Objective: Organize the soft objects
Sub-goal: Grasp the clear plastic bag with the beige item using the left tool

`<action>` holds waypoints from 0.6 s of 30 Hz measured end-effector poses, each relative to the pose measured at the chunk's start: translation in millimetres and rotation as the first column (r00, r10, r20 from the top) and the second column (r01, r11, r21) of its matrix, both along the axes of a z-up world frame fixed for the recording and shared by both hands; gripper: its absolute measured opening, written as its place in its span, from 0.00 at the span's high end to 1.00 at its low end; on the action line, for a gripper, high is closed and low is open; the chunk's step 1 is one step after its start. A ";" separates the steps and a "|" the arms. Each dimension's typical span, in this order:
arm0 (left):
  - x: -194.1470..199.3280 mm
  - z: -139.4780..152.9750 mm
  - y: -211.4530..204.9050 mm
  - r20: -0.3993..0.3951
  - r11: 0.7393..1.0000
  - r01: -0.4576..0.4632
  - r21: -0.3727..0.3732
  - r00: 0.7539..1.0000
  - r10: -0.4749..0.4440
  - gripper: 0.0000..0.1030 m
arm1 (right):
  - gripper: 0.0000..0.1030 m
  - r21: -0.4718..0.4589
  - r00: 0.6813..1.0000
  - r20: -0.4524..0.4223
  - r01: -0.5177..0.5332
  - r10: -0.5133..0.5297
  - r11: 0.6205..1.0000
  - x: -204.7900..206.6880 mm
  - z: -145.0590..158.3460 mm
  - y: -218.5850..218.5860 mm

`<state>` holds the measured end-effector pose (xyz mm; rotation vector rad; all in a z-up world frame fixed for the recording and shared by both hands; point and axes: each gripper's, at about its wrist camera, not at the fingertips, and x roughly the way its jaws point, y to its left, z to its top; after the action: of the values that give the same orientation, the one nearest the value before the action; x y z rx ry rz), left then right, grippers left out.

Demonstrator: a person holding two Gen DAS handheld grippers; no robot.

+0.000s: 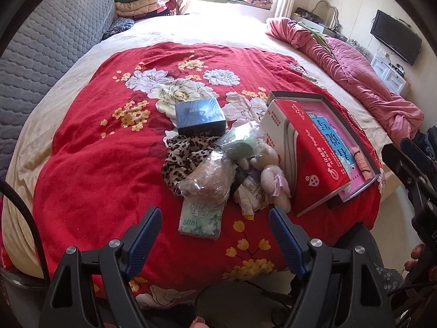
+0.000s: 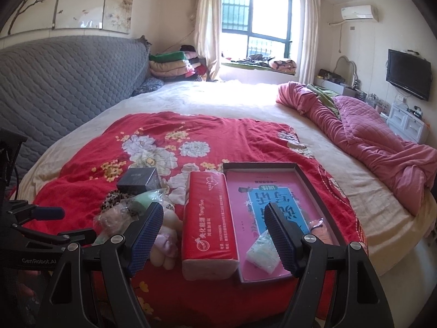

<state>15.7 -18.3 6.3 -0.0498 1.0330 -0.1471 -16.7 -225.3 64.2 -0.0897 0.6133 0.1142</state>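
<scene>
Items laid on the red blanket [image 1: 90,164] toward the bed's near edge, catalogued by handling.

- Tissue pack [image 1: 200,220]: green, flat, light; yields under pressure. Found nearest the near edge, just ahead of the left gripper [image 1: 215,232]. Best taken across its short sides.
- Teddy [image 1: 273,176]: plush, light, squashable; lies against the red pack [image 1: 314,161]. The body is judged the surest hold.
- Scarf [image 1: 181,154]: leopard print, limp, crumpled; a bunched fold is to be pinched.
- Bagged items [image 1: 207,180]: clear film, probably slippery; contents unclear.
- Red pack: bulky, soft-sided, propped on the tray's left rim; likely too wide for one grip.
- Tray [image 2: 322,191]: stiff; a small wrapped packet [image 2: 263,252] is already held inside.
- Dark box [image 1: 200,116]: rigid, farther back.

Left gripper: jaws apart, empty. Right gripper [image 2: 215,235]: jaws apart, empty, over the tray's near edge.
</scene>
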 end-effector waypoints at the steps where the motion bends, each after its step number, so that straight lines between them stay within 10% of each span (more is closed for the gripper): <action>1: 0.3 -3.4 3.4 -0.010 1.000 -0.007 -0.006 1.000 0.007 0.22 | 0.25 -0.006 1.000 -0.001 -0.007 0.007 1.000 -0.4 -1.3 2.3; 18: 6.1 -41.0 29.4 -0.096 0.997 -0.069 -0.045 0.993 0.065 0.22 | 0.25 -0.047 0.992 -0.045 -0.116 0.114 0.992 -0.6 -27.4 30.9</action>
<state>21.8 11.1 -34.7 -0.1361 1.1204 -0.1093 -17.3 -194.3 36.8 -0.1711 0.6531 0.2130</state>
